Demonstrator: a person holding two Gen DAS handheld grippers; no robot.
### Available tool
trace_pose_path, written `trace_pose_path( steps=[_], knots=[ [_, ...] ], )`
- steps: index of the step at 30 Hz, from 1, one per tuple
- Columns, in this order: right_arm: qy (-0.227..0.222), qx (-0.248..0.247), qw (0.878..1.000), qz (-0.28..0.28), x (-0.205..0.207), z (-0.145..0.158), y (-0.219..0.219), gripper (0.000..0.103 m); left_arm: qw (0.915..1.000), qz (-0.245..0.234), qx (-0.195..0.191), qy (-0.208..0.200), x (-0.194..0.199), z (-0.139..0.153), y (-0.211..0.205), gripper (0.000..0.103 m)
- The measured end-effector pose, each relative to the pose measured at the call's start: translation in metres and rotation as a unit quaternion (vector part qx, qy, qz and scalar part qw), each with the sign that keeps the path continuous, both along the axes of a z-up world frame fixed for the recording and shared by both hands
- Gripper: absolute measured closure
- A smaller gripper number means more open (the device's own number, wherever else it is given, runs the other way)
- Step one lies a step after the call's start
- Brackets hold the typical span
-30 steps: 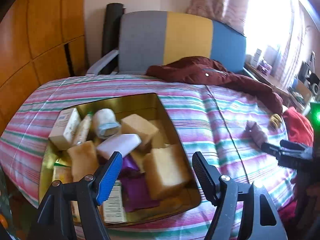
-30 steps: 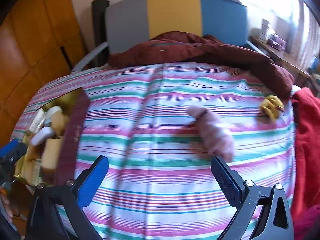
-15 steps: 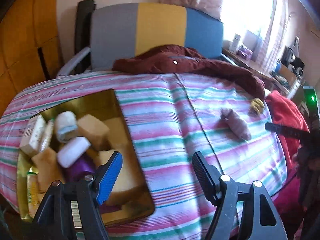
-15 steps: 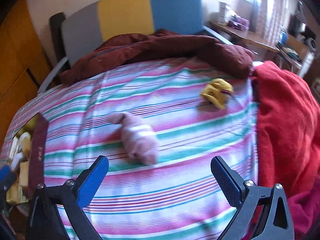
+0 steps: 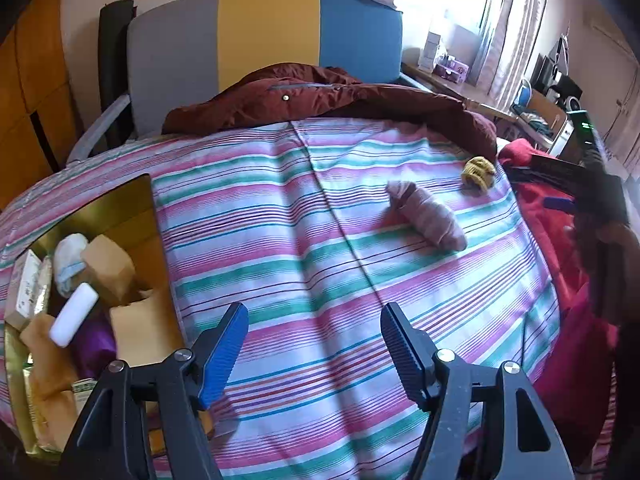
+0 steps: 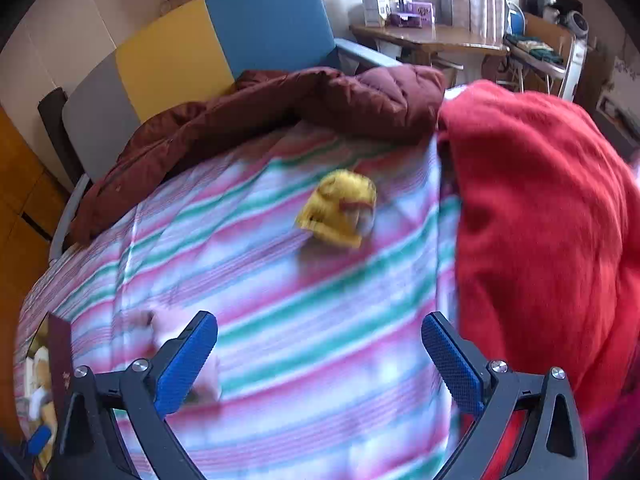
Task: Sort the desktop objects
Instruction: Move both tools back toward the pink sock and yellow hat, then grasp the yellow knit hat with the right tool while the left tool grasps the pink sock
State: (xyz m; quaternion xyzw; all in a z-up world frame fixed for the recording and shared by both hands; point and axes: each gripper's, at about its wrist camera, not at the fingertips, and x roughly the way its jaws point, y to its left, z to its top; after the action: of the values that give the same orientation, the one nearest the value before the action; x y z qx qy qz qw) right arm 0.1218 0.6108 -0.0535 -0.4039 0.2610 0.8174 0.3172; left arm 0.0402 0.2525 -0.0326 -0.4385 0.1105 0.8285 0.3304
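Observation:
A pink rolled cloth (image 5: 428, 218) lies on the striped tablecloth (image 5: 304, 240), with a yellow crumpled item (image 5: 478, 171) beyond it at the right. My left gripper (image 5: 314, 334) hovers over bare cloth, its jaws closing with nothing between them. A gold box (image 5: 140, 200) full of soaps and small packages sits at the left. In the right wrist view my right gripper (image 6: 320, 344) stands open and empty over the cloth, the yellow item (image 6: 338, 210) ahead of it and the pink cloth (image 6: 160, 328) blurred behind its left finger.
A maroon jacket (image 5: 320, 94) drapes the table's far edge before a grey, yellow and blue chair back (image 5: 264, 36). A red blanket (image 6: 536, 208) is heaped at the right. The gold box (image 6: 36, 364) shows at the far left of the right wrist view.
Both grippers have swung right across the table. The gold box slid to the left edge of the left wrist view. The yellow item came to the centre of the right wrist view.

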Motion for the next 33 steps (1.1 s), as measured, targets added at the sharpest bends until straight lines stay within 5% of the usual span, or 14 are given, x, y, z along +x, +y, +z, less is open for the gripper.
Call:
trace_pose_path(
  steps=[9, 16, 29, 32, 33],
  knots=[
    [-0.047, 0.079, 0.996, -0.002, -0.059, -0.023, 0.054, 0.0, 0.9998, -0.002, -0.003, -0.021, -0.003, -0.006, 0.017, 0.034],
    [-0.022, 0.017, 1.0, -0.01, -0.07, -0.056, 0.083, 0.0, 0.9989, 0.007, -0.014, -0.044, -0.012, -0.02, 0.034, 0.034],
    [-0.035, 0.019, 0.999, 0.022, -0.082, -0.056, 0.083, 0.001, 0.9917, 0.0, 0.002, -0.129, -0.033, -0.036, 0.09, 0.035],
    [-0.04, 0.008, 0.999, 0.03, -0.084, -0.061, 0.085, 0.031, 0.9898, -0.003, 0.012, -0.142, -0.036, -0.038, 0.104, 0.035],
    [-0.041, 0.007, 0.999, 0.031, -0.084, -0.062, 0.086, 0.034, 0.9897, -0.005, 0.012, -0.143, -0.037, -0.038, 0.11, 0.035]
  ],
)
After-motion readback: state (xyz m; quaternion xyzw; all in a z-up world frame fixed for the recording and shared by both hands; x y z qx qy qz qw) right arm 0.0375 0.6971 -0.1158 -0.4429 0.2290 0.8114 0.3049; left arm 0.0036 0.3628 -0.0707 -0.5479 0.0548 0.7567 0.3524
